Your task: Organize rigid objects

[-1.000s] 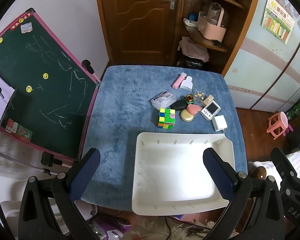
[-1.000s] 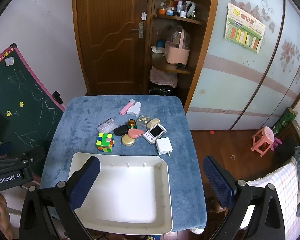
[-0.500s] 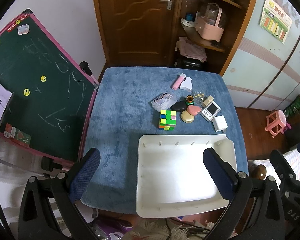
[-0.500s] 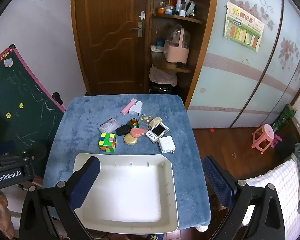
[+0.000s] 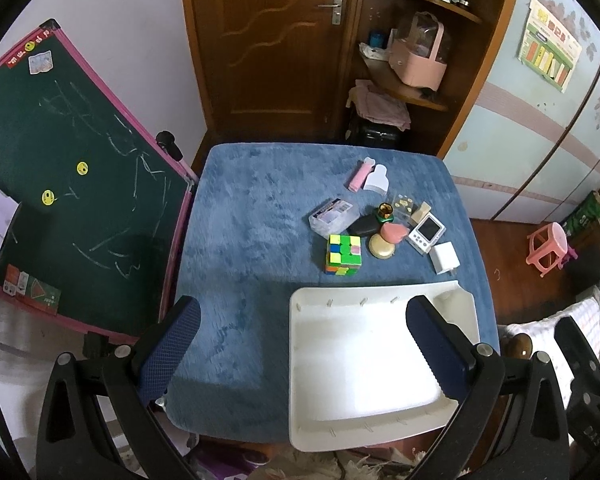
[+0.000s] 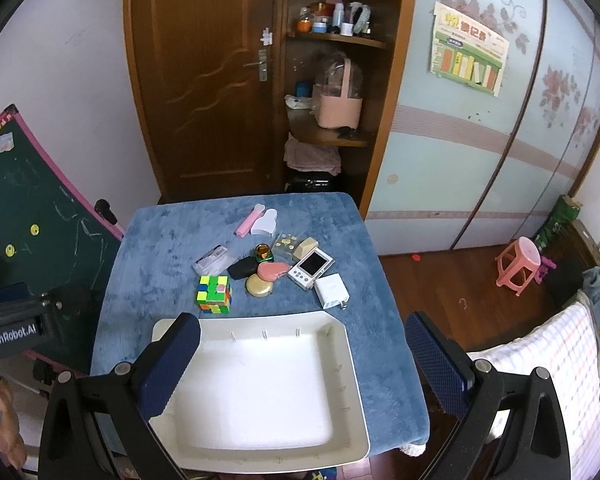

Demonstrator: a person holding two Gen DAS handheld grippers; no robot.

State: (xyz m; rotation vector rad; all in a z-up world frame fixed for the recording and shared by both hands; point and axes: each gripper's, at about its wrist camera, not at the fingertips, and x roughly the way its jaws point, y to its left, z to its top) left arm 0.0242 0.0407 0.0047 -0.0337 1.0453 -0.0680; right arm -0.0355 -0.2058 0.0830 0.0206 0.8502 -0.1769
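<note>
While both claws gape, the smooth rectangular tray (image 6: 352, 364) lies on plush cloth (image 6: 160, 240)

Your left gripper (image 5: 302, 354) had black angular frames with triangular cut-outs, silver screws at the joints, and navy textured fingers (image 5: 171, 352). Your right gripper (image 6: 300, 368) matched: black frames, silver screws, navy fingers (image 6: 436, 360). White "GenRobot.AI" lettering marked one black housing.
</note>
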